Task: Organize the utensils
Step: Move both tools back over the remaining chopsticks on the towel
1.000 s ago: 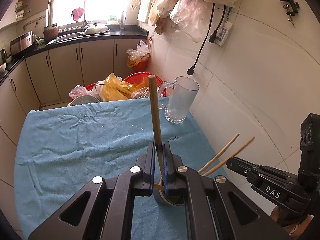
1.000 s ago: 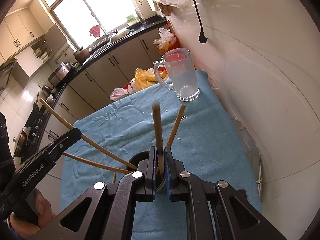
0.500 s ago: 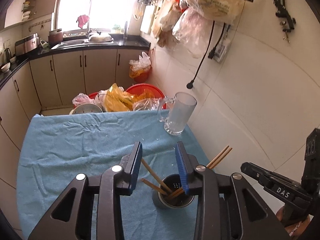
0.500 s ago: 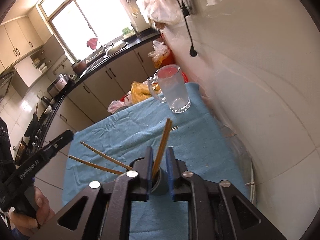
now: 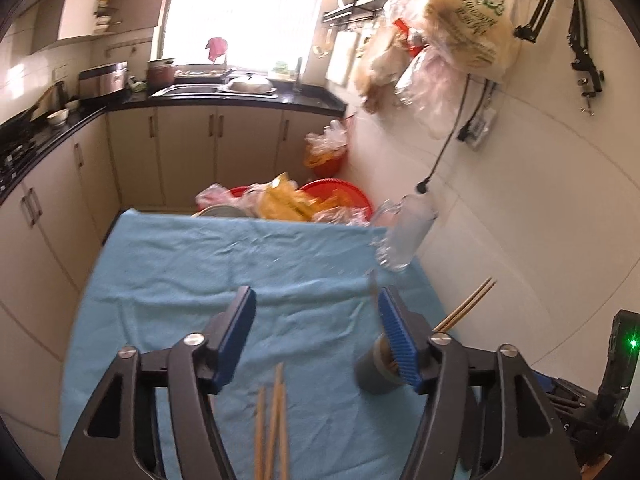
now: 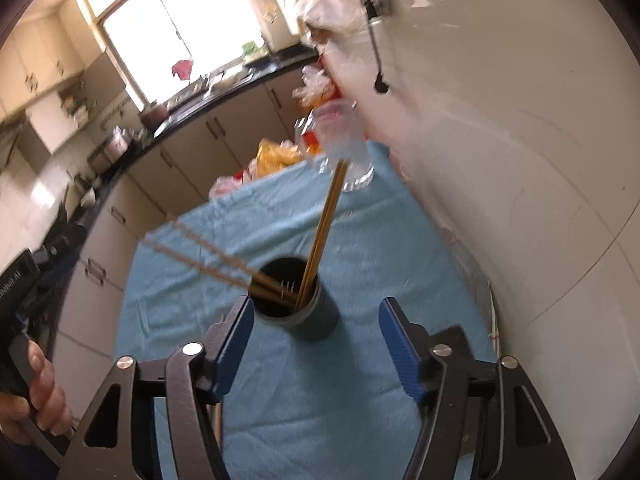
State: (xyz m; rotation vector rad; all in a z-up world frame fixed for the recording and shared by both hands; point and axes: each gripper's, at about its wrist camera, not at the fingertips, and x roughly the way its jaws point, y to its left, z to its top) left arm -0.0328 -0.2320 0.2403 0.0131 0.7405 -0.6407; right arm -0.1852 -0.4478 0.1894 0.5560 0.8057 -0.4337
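Observation:
A dark grey utensil cup [image 6: 304, 304] stands on the blue cloth [image 6: 360, 248] and holds several wooden chopsticks [image 6: 324, 220], some leaning left and some toward the glass mug. My right gripper [image 6: 316, 344] is open and empty just above and behind the cup. In the left wrist view the cup [image 5: 374, 372] sits by the right finger, chopsticks [image 5: 466, 302] sticking out to the right. My left gripper [image 5: 316, 338] is open and empty. Chopstick ends [image 5: 274, 424] show blurred at the bottom, between the fingers.
A clear glass mug [image 5: 406, 234] stands at the cloth's far right corner, by the white tiled wall [image 5: 540, 200]. Red basins with plastic bags [image 5: 312, 200] lie beyond the table's far edge. Kitchen cabinets and a sink counter line the back and left.
Both grippers opened and let go of their chopsticks, which now rest in the cup. Both grippers have pulled back and up from the cup.

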